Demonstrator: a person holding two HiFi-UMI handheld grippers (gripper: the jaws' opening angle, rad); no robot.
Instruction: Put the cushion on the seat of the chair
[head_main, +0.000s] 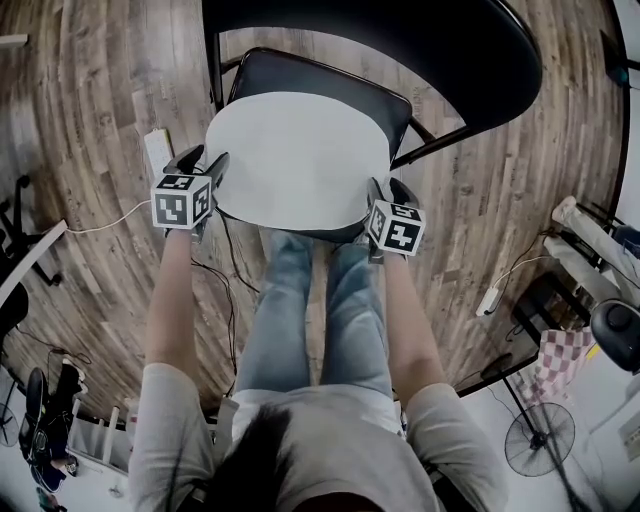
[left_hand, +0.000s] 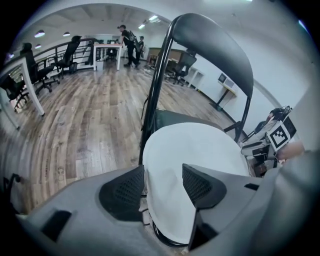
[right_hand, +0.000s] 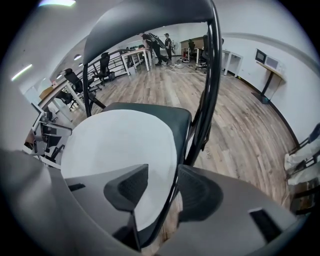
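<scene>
White cushion (head_main: 300, 150) on the chair seat (head_main: 320, 72); my left gripper (head_main: 203, 165) and right gripper (head_main: 388, 192), jaws wide, straddle its front edge unclamped. Likely soft and light: pinch the rim.

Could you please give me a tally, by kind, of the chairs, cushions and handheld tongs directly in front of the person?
Black metal-framed chair: 1
White round fabric cushion: 1
Grey handheld tongs: 2 (left tongs, right tongs)
Total: 4
</scene>
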